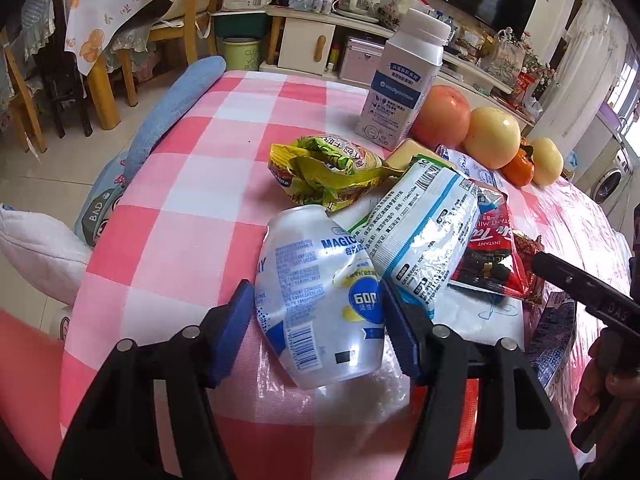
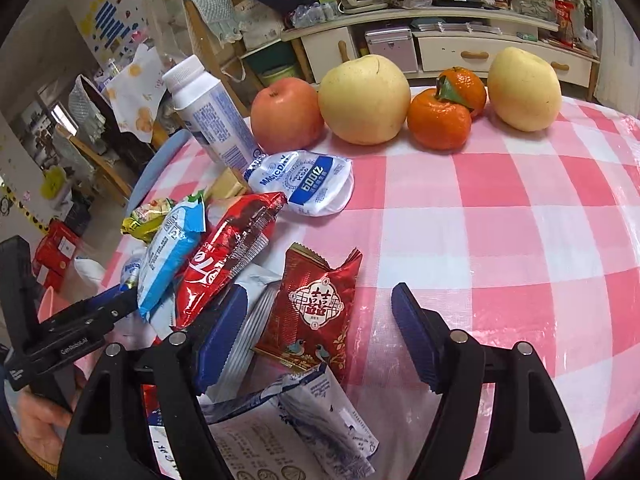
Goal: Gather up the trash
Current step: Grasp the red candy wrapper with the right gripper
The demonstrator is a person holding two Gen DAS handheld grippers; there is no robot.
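- Left wrist view: my left gripper [image 1: 316, 332] straddled a crushed clear plastic bottle [image 1: 320, 300] with blue print, lying on the pink-and-white checked tablecloth [image 1: 192, 184]. The blue pads [image 1: 234, 332] sat right at the bottle's two sides; I could not tell whether they pressed on it.
- Against the bottle's far side leaned a white-and-blue packet [image 1: 428, 236], with a red instant milk tea sachet [image 1: 490, 248] beside it and a crumpled yellow-green wrapper [image 1: 324, 172] behind.
- Farther back stood an upright white bottle with a white cap [image 1: 404, 88], and next to it a row of fruit: a red apple [image 1: 440, 116], a pale pear [image 1: 494, 138], a tangerine [image 1: 520, 168] and a second pear [image 1: 546, 160].
- At the right edge the other gripper's black finger [image 1: 576, 284] and a hand [image 1: 604, 380] reached in.
- Right wrist view: my right gripper [image 2: 316, 340] had its jaws apart over the trash, around a red candy wrapper with a gold emblem [image 2: 316, 312]; neither pad pressed on it, and the left pad [image 2: 218, 340] lay on a white packet [image 2: 248, 320] beside it.
- A torn white-and-blue wrapper [image 2: 320, 408] lay just below the candy wrapper.
- A flattened white pouch with blue print [image 2: 308, 184] lay near the fruit.
- The left gripper showed at the left edge, held in a hand [image 2: 40, 432].
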